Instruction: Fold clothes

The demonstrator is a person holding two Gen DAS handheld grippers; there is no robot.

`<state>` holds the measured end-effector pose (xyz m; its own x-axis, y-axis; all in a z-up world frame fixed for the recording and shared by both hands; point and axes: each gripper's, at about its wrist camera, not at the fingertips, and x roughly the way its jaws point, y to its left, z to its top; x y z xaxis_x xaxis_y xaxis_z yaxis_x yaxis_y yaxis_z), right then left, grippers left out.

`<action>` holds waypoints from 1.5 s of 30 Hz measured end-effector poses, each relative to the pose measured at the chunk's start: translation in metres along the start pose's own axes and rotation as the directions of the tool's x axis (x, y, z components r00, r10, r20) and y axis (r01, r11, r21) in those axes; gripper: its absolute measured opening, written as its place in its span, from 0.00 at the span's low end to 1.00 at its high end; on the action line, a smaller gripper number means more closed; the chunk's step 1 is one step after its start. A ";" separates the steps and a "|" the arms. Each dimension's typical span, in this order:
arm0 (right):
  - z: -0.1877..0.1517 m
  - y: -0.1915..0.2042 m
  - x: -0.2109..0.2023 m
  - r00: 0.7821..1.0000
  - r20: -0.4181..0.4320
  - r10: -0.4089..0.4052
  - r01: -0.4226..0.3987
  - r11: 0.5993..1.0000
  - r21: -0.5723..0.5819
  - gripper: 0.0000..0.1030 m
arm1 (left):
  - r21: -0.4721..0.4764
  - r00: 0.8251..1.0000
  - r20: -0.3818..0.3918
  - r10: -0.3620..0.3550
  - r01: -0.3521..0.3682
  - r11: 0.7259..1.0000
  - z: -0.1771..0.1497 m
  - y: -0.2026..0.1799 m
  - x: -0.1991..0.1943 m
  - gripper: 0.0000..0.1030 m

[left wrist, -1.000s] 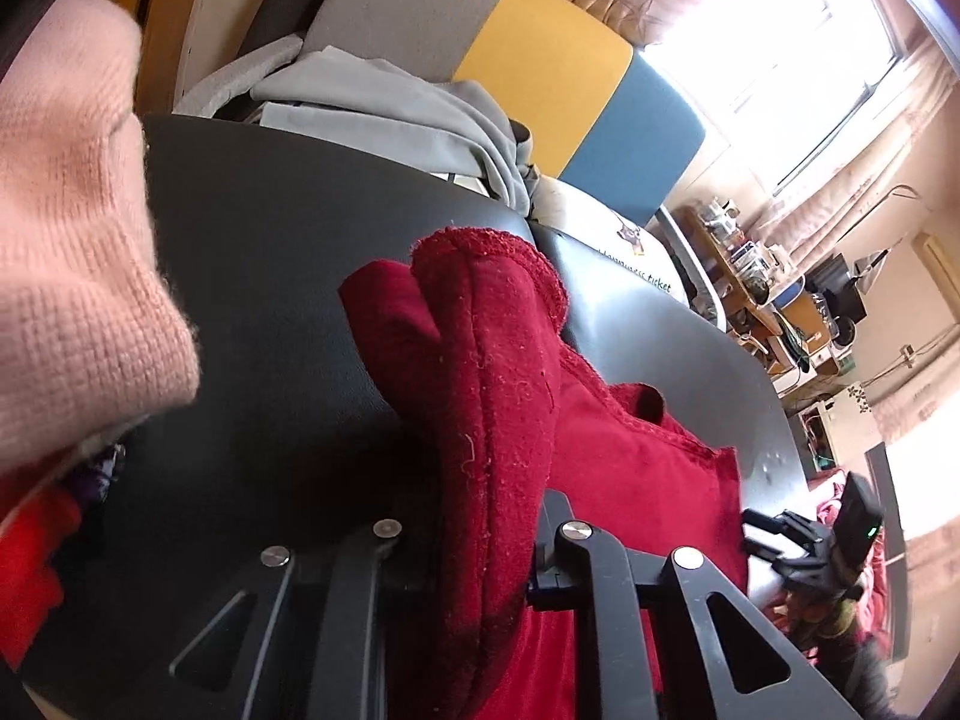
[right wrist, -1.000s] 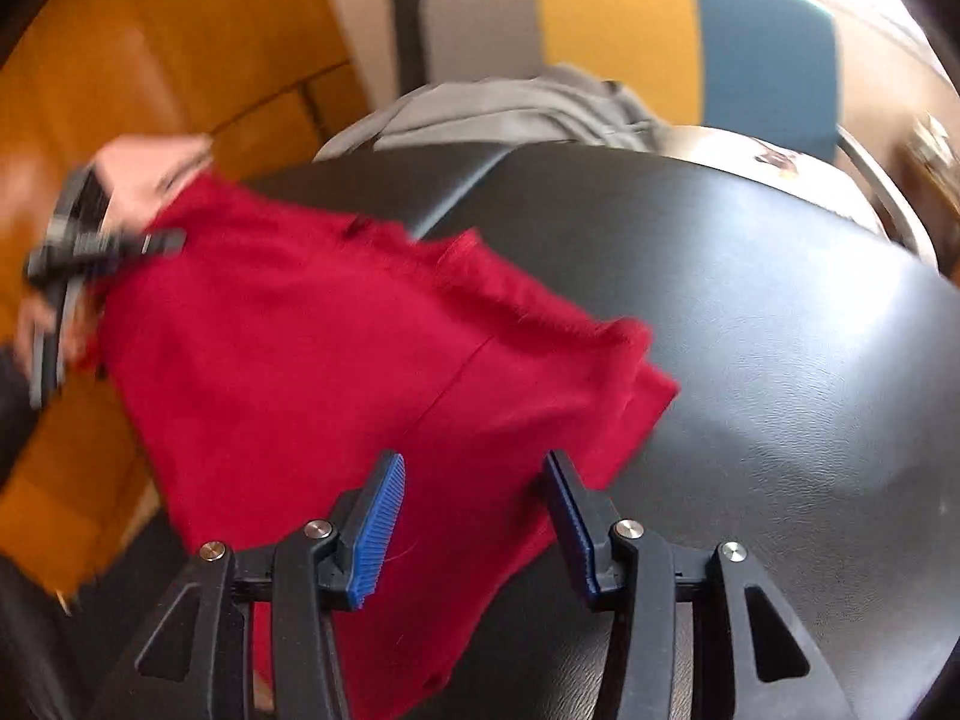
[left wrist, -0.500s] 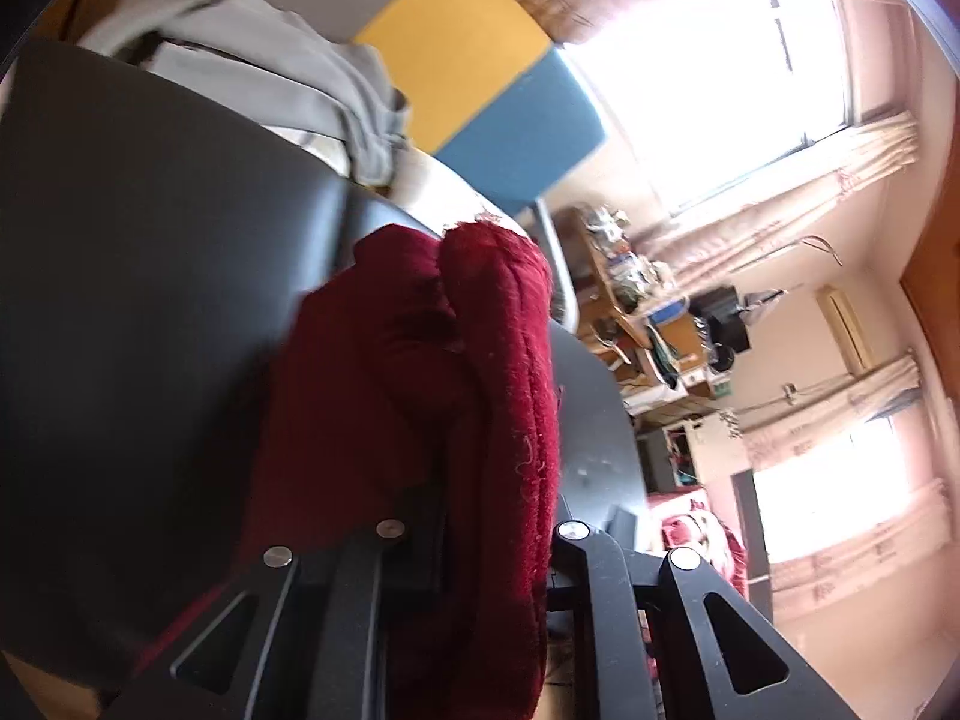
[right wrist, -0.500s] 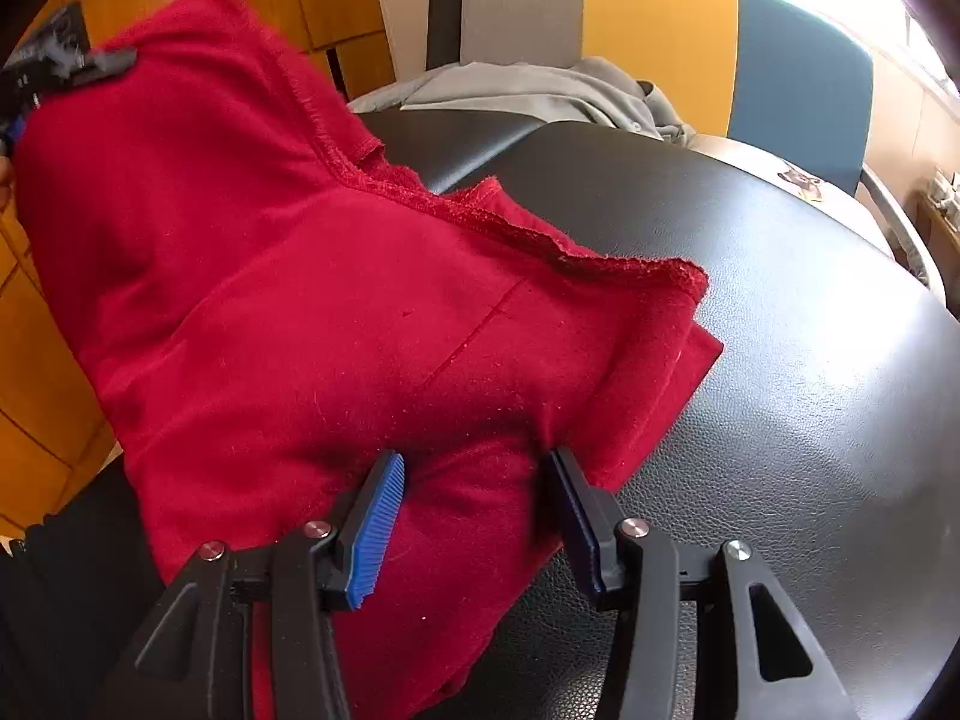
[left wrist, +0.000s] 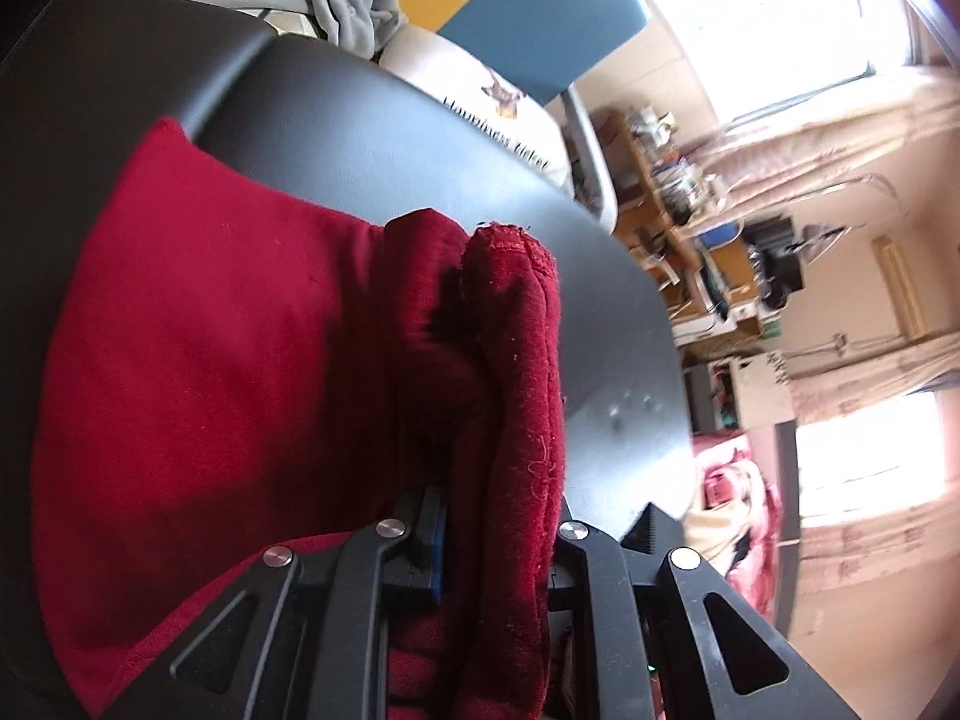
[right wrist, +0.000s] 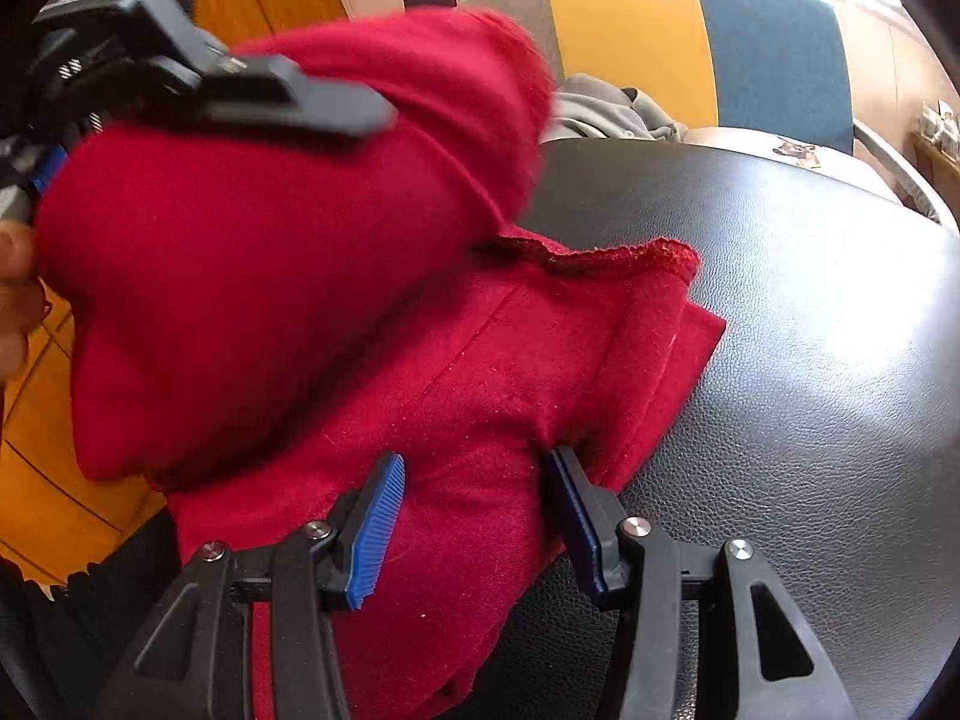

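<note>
Left hand-held gripper point(left wrist: 498, 546): angled downward over the tabletop, its black fingers pinched on a thick bunched fold of the red garment point(left wrist: 240, 360); in the right wrist view the same tool appears at upper left, blurred, carrying that fold raised above the rest of the cloth, with part of a hand point(right wrist: 15, 282) at the frame's left edge. Right hand-held gripper point(right wrist: 474, 516): angled downward, blue ribbed pads spread apart, straddling the near part of the garment where it lies flat; whether the pads touch the cloth cannot be told. Red garment: fleecy knit with a stitched, slightly frayed hem and a straight seam line, lint-specked; its lower layer rests on the near left part of the tabletop, one portion hanging over the edge, the upper portion lifted and doubled over. Tabletop point(right wrist: 810, 330): black, pebbled leather-like covering, rounded edge, glossy under window light. Beyond it: a grey garment point(right wrist: 606, 111), crumpled, on a chair point(right wrist: 720, 42) with grey, yellow and blue upholstered back panels; a white printed item point(left wrist: 480, 96) beside the grey one. Room: wooden panelling at left, bright windows with pale curtains, cluttered wooden shelving point(left wrist: 672, 192) at the far wall.
</note>
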<state>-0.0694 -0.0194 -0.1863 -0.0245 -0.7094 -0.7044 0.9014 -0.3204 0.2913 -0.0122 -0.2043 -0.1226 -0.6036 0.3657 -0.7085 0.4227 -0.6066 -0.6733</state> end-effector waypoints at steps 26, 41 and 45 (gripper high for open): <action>-0.049 -0.011 -0.101 0.994 -0.019 -0.109 0.109 0.994 -0.016 0.52 | 0.011 0.980 0.195 -0.033 0.032 0.999 0.025 0.054 -0.143 0.57; 0.051 0.108 -0.080 0.973 -0.184 0.140 -0.176 0.965 -0.194 0.68 | 0.216 0.971 0.229 -0.071 0.021 0.976 -0.006 0.071 -0.097 0.52; 0.038 0.098 -0.053 0.950 -0.285 0.131 -0.160 0.984 -0.081 0.35 | 0.356 0.978 0.187 -0.092 0.019 0.934 -0.005 0.043 -0.074 0.55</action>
<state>0.0039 -0.0372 -0.0958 0.2180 -0.5369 -0.8150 0.9256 -0.1510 0.3470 0.0544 -0.2539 -0.1004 -0.7556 0.2810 -0.5917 0.1426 -0.8111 -0.5673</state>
